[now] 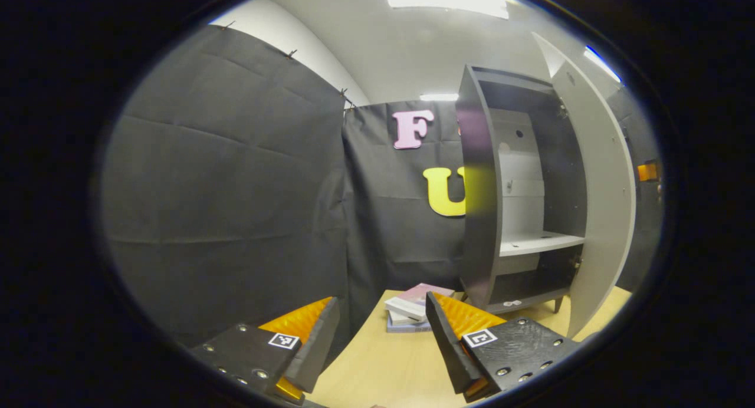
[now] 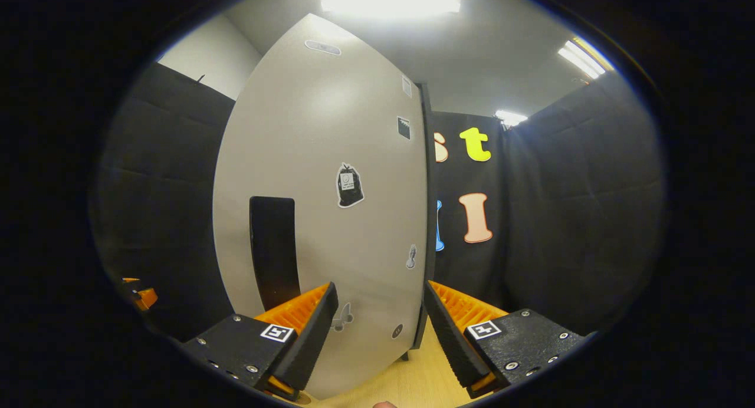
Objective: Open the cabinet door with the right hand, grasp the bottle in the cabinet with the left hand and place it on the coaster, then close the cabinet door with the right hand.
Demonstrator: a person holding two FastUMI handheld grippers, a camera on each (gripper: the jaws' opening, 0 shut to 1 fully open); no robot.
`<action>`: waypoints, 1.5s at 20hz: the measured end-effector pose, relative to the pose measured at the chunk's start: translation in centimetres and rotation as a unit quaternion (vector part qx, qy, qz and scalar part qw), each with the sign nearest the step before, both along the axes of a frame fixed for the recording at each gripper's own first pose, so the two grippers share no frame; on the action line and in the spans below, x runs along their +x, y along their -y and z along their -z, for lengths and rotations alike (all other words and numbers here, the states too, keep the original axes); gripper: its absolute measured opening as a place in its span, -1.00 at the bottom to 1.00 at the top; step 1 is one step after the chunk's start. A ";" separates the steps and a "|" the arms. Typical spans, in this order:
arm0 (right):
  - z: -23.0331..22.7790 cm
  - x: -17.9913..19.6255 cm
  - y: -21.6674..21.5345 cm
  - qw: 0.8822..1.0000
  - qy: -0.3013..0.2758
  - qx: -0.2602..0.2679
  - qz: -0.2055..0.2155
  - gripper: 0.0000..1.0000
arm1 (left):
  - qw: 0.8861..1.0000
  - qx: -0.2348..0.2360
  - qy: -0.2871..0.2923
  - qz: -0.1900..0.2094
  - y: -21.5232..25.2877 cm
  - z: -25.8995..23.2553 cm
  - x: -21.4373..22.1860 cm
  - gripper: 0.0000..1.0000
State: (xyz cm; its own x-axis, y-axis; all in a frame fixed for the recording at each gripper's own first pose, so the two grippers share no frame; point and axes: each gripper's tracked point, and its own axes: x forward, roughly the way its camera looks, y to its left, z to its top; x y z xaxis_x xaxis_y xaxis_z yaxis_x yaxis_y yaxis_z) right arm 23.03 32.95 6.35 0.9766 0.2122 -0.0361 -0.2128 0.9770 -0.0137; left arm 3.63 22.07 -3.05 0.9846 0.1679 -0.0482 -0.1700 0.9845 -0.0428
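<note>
Door (image 2: pixel 330 178) is swung open, so step one's done. I can't spot the bottle on the cabinet (image 1: pixel 519 190) shelves. Left gripper (image 1: pixel 382 331) and right gripper (image 2: pixel 380 322) jaws both apart, holding nothing; closing still left

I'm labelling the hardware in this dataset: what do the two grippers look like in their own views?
The left gripper and right gripper look alike: two wedge-shaped fingers with ridged inner faces, on textured bodies with screws, each body bearing a small square black-and-white marker.
</note>
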 end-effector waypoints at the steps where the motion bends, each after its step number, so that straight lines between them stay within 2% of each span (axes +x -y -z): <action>1: 0.1 0.2 -0.7 1.000 -0.002 0.000 -0.006 0.82 | 1.000 0.000 -0.002 -0.003 -0.6 0.1 -0.2 0.60; 6: 0.9 1.2 -3.2 0.999 -0.009 -0.005 -0.037 0.84 | 1.000 0.000 -0.010 -0.017 -2.6 0.7 -0.8 0.77; 9: 1.4 1.9 -4.5 0.999 -0.011 -0.008 -0.047 0.84 | 1.000 0.001 -0.009 -0.021 -3.4 0.5 -1.1 0.77; 16: 1.8 1.5 -4.4 0.999 -0.015 -0.012 -0.038 0.84 | 1.000 -0.002 0.001 -0.006 -3.0 -0.1 -0.1 0.79; 17: 1.7 1.2 -4.2 0.999 -0.014 -0.013 -0.034 0.84 | 1.000 -0.003 0.002 0.001 -2.5 -0.2 0.2 0.70; 18: 1.8 0.7 -3.9 0.999 -0.013 -0.015 -0.028 0.84 | 1.000 -0.004 0.004 0.009 -2.0 -0.2 0.6 0.79; 21: 2.4 -0.9 -2.6 1.000 -0.013 -0.014 -0.018 0.85 | 0.999 -0.007 0.006 0.031 -0.2 -0.4 1.7 0.77; 22: 2.6 -0.9 -2.2 1.000 -0.015 -0.011 -0.019 0.85 | 0.999 -0.008 0.008 0.036 0.6 -0.7 2.0 0.77; 23: 2.8 -1.1 -1.7 1.000 -0.016 -0.010 -0.021 0.85 | 0.999 -0.008 0.010 0.042 1.4 -0.8 2.3 0.68; 24: 3.1 -1.1 -1.2 1.000 -0.017 -0.010 -0.022 0.85 | 0.999 -0.009 0.015 0.046 2.2 -1.3 2.5 0.77; 25: 3.3 -1.2 -0.6 0.999 -0.020 -0.011 -0.022 0.85 | 0.999 -0.009 0.019 0.048 3.2 -1.5 2.8 0.69; 27: 3.6 -1.4 0.7 0.999 -0.019 -0.011 -0.028 0.85 | 0.998 -0.014 0.023 0.056 5.5 -1.8 3.3 0.77; 28: 3.6 -1.5 1.5 0.999 -0.017 -0.010 -0.028 0.85 | 0.998 -0.016 0.024 0.062 6.7 -2.1 3.6 0.69; 30: 3.6 -1.6 2.9 0.999 -0.014 -0.008 -0.031 0.85 | 0.997 -0.011 0.026 0.069 8.8 -2.8 3.6 0.69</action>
State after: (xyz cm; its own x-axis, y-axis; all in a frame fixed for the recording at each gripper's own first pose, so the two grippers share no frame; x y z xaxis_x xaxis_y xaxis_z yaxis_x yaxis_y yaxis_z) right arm 21.42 30.05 2.75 0.9601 0.2716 -0.0672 -0.2736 0.9616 -0.0224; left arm 7.26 13.30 -0.27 0.9995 0.0309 0.0013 -0.0307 0.9971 -0.0703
